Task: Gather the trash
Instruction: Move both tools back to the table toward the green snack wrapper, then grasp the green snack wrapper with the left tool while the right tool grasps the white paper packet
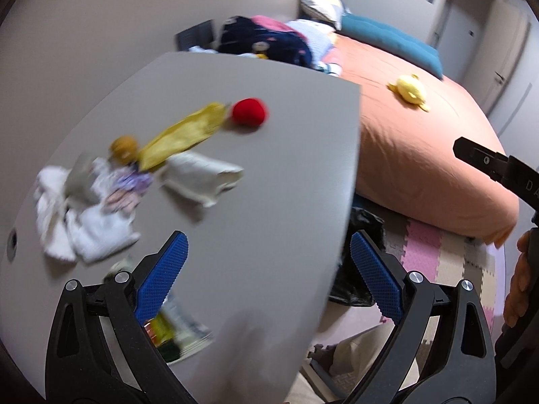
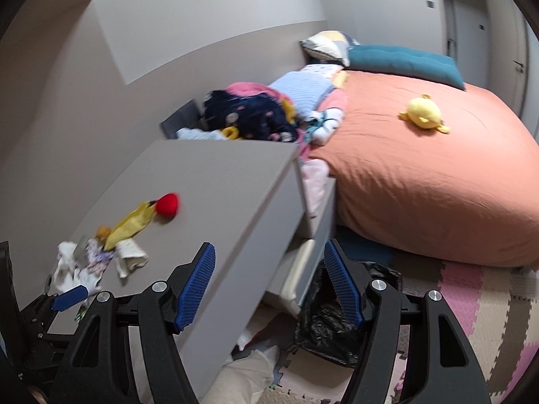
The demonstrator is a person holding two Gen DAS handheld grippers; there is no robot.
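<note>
- Hovering over the near edge of the grey table (image 1: 269,168), the left claw (image 1: 269,276) has its blue-padded jaws spread wide apart, nothing between them.
- Right claw (image 2: 269,286) likewise gapes apart and empty, above the table's corner and a black trash bag (image 2: 330,323) on the floor.
- Trash lies on the table's far left: crumpled white tissues (image 1: 81,225), a yellow wrapper (image 1: 182,134) touching them, a red ball (image 1: 249,111) just beside the wrapper's end.
- Blurred packets (image 1: 175,330) sit near the left claw's left finger.
- An orange bed (image 2: 421,181) carries a yellow plush (image 2: 424,114).
</note>
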